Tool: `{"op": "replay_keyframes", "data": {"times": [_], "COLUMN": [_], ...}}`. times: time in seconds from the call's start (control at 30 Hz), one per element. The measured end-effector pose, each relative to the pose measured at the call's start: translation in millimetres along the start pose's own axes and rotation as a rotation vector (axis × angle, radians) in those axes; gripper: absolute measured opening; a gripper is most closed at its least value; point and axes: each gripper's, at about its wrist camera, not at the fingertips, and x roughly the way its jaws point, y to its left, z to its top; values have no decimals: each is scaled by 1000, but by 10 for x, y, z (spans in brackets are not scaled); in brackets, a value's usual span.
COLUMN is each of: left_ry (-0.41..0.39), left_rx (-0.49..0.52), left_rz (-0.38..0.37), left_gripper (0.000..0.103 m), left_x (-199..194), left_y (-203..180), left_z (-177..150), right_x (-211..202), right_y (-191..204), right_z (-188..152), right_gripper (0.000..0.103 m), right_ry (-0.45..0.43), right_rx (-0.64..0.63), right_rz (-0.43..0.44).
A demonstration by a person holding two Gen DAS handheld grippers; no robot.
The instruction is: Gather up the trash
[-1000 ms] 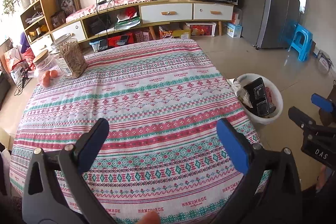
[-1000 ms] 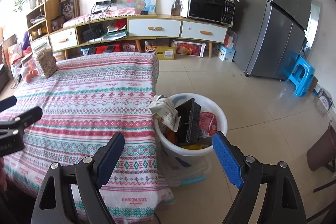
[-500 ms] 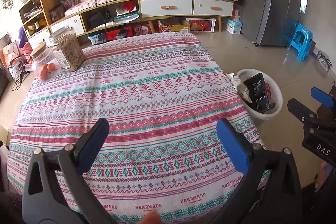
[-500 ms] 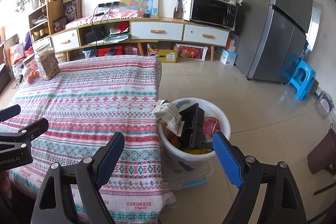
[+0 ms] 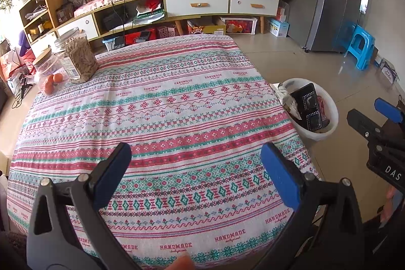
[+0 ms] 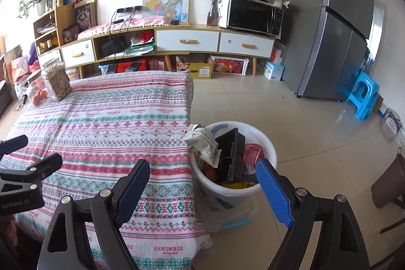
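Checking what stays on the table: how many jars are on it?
2, both at the far left corner: the tall jar of brown sticks, and the short jar with oranges beside it.

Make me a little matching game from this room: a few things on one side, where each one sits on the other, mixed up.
Things:
1. Black plastic tray
2. Clear glass jar of brown sticks
3. Black microwave oven
4. Bright blue plastic stool

Places:
A. On the long wooden sideboard
B. On the floor beside the grey fridge
C. Standing in the white round bucket
D. At the far left corner of the patterned tablecloth

Pairs: 1-C, 2-D, 3-A, 4-B
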Motion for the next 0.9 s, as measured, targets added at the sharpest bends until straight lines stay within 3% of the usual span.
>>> {"op": "replay_keyframes", "data": {"times": [0.9], "left_ry": [16], "left_rx": [7], "left_rz": [-18], "left_gripper": [102], "left_x": [2], "left_y": [-17], "left_z": [-28], "right_x": [-8], "right_y": [20], "right_z": [22], "right_gripper": [88], "right_ry": [-4], "right_rx": [-5], "right_rz": [1]}}
